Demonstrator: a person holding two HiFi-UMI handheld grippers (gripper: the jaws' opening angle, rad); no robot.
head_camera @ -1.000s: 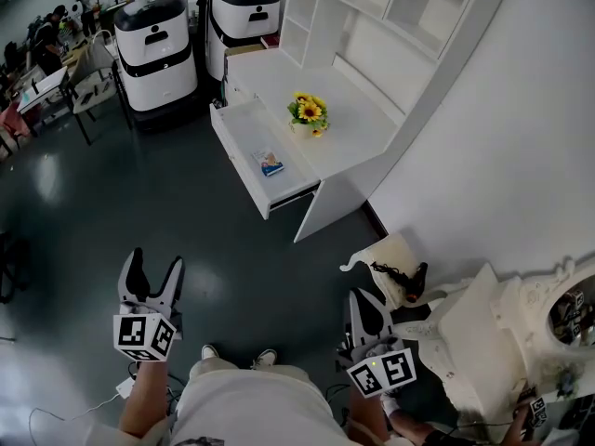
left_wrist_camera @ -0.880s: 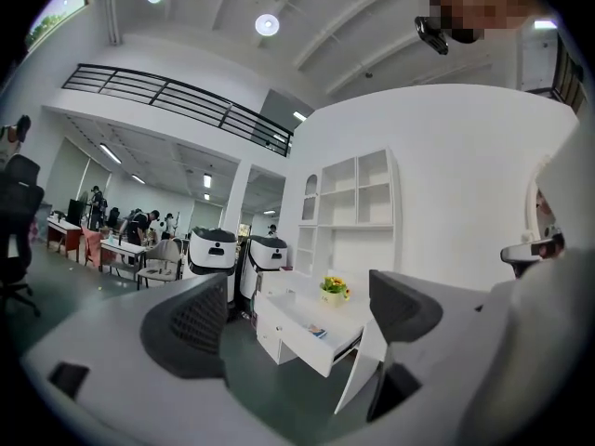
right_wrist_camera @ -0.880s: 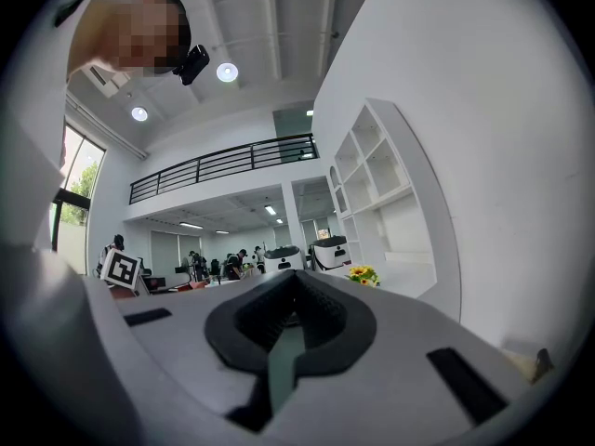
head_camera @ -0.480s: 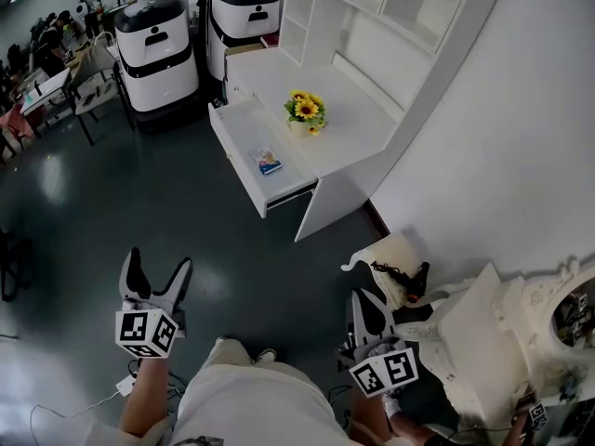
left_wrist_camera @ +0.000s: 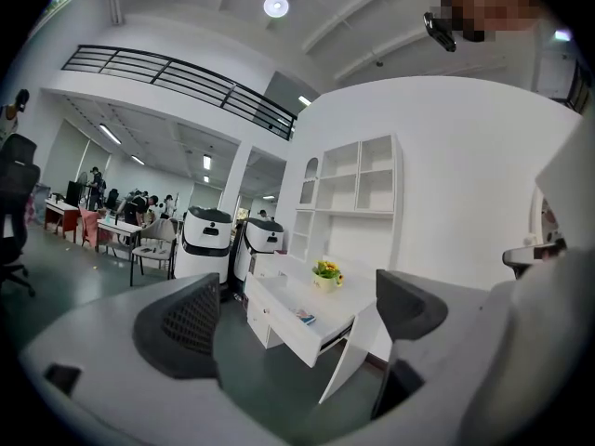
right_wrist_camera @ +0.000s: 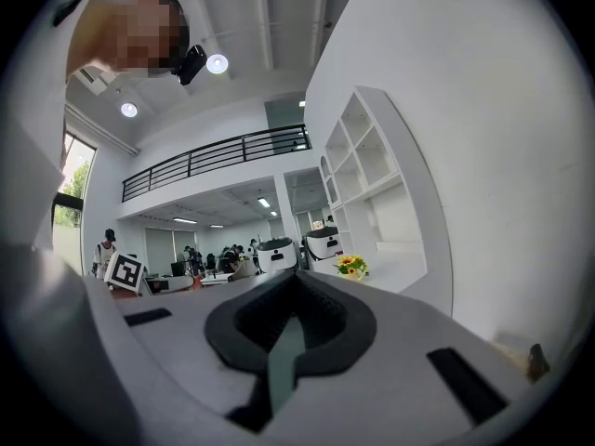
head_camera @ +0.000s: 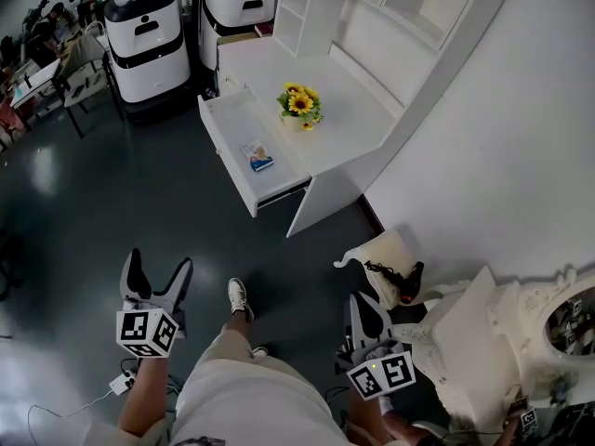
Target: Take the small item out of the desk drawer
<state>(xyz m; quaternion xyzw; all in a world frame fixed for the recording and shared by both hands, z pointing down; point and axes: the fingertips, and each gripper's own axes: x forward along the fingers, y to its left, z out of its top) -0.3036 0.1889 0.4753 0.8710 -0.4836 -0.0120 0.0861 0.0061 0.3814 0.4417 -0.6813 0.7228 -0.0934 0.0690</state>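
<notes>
A white desk (head_camera: 349,110) stands far ahead against the wall with its drawer (head_camera: 226,152) pulled out. A small blue-and-white item (head_camera: 257,156) lies in the drawer, also seen as a small item (left_wrist_camera: 306,319) in the left gripper view. My left gripper (head_camera: 155,274) hangs low at the left, jaws spread wide with nothing between them. Low at the right, my right gripper (head_camera: 366,312) has its jaws together and holds nothing. Both are well short of the desk, over dark floor.
A pot of sunflowers (head_camera: 299,106) sits on the desk top. Two white-and-black robots (head_camera: 144,35) stand beyond the desk. An ornate white piece of furniture (head_camera: 493,337) is close at my right, a cable and plug (head_camera: 123,383) lie by my left foot. People sit at tables far left.
The person steps forward, one foot now ahead. The desk has shifted slightly in view. The left jaws spread wider since a second ago; the right gripper stays shut.
</notes>
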